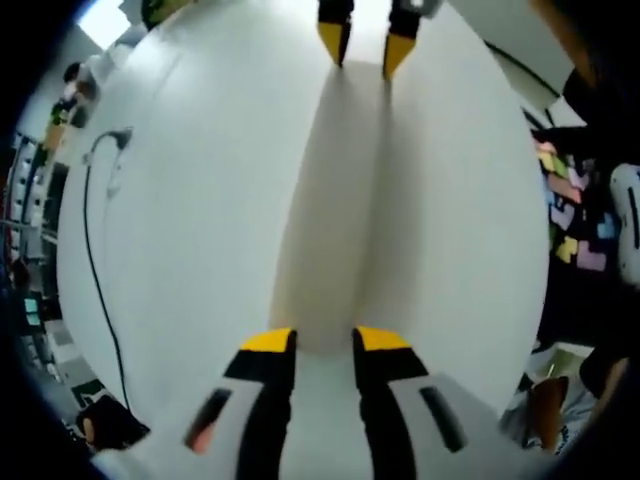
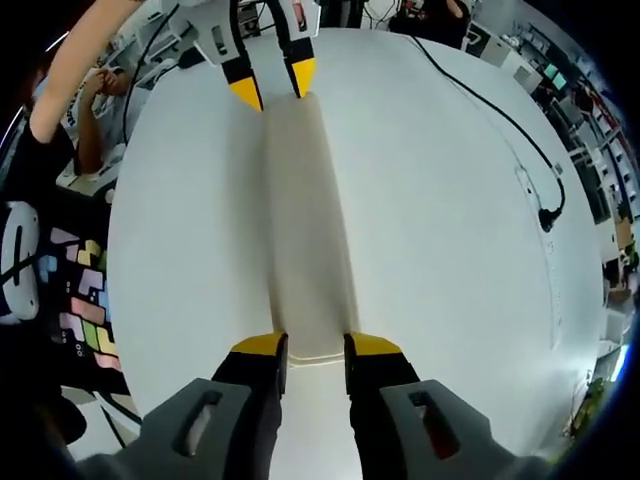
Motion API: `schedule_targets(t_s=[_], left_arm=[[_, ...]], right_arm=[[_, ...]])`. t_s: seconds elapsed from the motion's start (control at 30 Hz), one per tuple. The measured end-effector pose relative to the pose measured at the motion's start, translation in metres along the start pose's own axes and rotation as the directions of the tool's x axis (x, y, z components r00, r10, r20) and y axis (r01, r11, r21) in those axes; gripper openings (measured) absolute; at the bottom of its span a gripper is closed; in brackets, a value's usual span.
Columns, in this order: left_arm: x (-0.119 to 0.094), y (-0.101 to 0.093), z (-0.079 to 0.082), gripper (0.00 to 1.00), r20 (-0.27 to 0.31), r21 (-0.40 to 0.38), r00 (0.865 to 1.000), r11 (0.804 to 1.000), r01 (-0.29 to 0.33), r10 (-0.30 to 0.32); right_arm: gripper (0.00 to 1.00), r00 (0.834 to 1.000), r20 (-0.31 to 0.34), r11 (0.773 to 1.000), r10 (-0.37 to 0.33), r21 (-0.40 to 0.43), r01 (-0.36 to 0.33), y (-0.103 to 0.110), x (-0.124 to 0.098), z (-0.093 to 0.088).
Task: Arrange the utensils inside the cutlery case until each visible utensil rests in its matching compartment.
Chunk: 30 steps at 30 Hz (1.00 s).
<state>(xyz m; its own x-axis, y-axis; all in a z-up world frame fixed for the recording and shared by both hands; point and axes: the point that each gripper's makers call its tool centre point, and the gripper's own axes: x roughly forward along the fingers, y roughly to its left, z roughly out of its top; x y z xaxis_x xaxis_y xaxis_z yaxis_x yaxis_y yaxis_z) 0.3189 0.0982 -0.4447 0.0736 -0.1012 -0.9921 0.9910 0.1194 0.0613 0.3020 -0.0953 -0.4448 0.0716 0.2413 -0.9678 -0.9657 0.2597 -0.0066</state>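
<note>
A long, narrow cream cutlery case (image 1: 335,200) lies closed on the white table (image 1: 200,220), running from one gripper to the other. My left gripper (image 1: 325,340) holds its near end, with the yellow-tipped jaws pressed on both sides. At the far end, my right gripper (image 1: 366,48) clamps the case the same way. In the right gripper view the case (image 2: 300,220) stretches away from my right gripper (image 2: 316,346) to the left gripper (image 2: 272,85) at the top. The top of the case looks plain and smooth.
A black cable with a plug (image 1: 95,230) (image 2: 545,215) lies along one side of the table. Coloured floor tiles (image 2: 85,300) (image 1: 565,215) show beyond the opposite edge. A seated person (image 2: 90,100) is near that edge. Cluttered benches stand farther off.
</note>
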Motion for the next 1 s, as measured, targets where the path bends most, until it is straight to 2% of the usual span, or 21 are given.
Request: schedule_targets(t_s=[0.07,0.2,0.23,0.3,0.4,0.43,0.5,0.57,0.63,0.73,0.8,0.87,1.0], left_arm=[[0.000,-0.002,0.001,0.24,-0.002,-0.006,1.000,1.000,0.001,-0.001],[0.000,-0.006,-0.001,0.22,-0.019,0.044,1.000,0.999,-0.007,0.008],[-0.001,-0.006,-0.002,0.22,-0.027,0.070,1.000,0.997,-0.009,0.011],[-0.005,-0.007,0.000,0.24,-0.007,0.150,1.000,0.989,-0.014,0.015],[-0.018,0.000,0.006,0.25,0.041,0.100,0.999,0.994,-0.035,0.031],[-0.020,0.002,0.008,0.26,0.055,0.110,0.998,0.993,-0.042,0.036],[-0.019,0.003,0.015,0.33,0.095,0.133,0.994,0.989,-0.061,0.049],[-0.014,0.001,0.016,0.41,0.094,0.141,0.995,0.989,-0.052,0.039],[-0.007,-0.004,0.012,0.45,0.066,0.141,0.998,0.990,-0.022,0.012],[0.000,-0.003,0.019,0.60,0.088,0.163,0.996,0.986,-0.029,0.015],[0.001,-0.009,0.029,0.61,0.133,0.155,0.991,0.988,0.005,-0.026],[0.000,-0.012,0.037,0.63,0.154,0.182,0.987,0.983,0.012,-0.040],[0.004,-0.012,0.042,0.73,0.152,0.175,0.988,0.985,0.015,-0.042]], right_arm=[[0.23,1.000,0.000,1.000,-0.002,-0.004,0.002,0.000,0.000,0.000],[0.25,1.000,-0.021,1.000,-0.007,0.005,0.007,-0.001,0.000,-0.002],[0.26,1.000,-0.021,0.999,-0.023,-0.023,0.023,-0.004,-0.002,0.000],[0.32,0.999,0.006,0.998,-0.040,-0.053,0.040,-0.007,-0.005,0.006],[0.39,0.997,0.054,0.995,-0.051,-0.080,0.055,-0.009,-0.011,0.016],[0.41,0.996,0.072,0.995,-0.046,-0.080,0.052,-0.008,-0.013,0.020],[0.46,0.995,0.095,0.995,-0.037,-0.088,0.046,-0.006,-0.015,0.026],[0.51,0.993,0.107,0.992,-0.042,-0.111,0.054,-0.005,-0.014,0.029],[0.59,0.994,0.104,0.990,-0.040,-0.133,0.054,-0.003,-0.011,0.028],[0.64,0.996,0.083,0.990,-0.034,-0.137,0.046,-0.001,-0.007,0.024],[0.67,0.996,0.076,0.989,-0.035,-0.139,0.046,-0.002,-0.005,0.023],[0.71,0.993,0.116,0.980,-0.028,-0.194,0.050,-0.001,-0.001,0.031],[0.73,0.993,0.119,0.982,-0.008,-0.184,0.030,0.003,0.006,0.034]])
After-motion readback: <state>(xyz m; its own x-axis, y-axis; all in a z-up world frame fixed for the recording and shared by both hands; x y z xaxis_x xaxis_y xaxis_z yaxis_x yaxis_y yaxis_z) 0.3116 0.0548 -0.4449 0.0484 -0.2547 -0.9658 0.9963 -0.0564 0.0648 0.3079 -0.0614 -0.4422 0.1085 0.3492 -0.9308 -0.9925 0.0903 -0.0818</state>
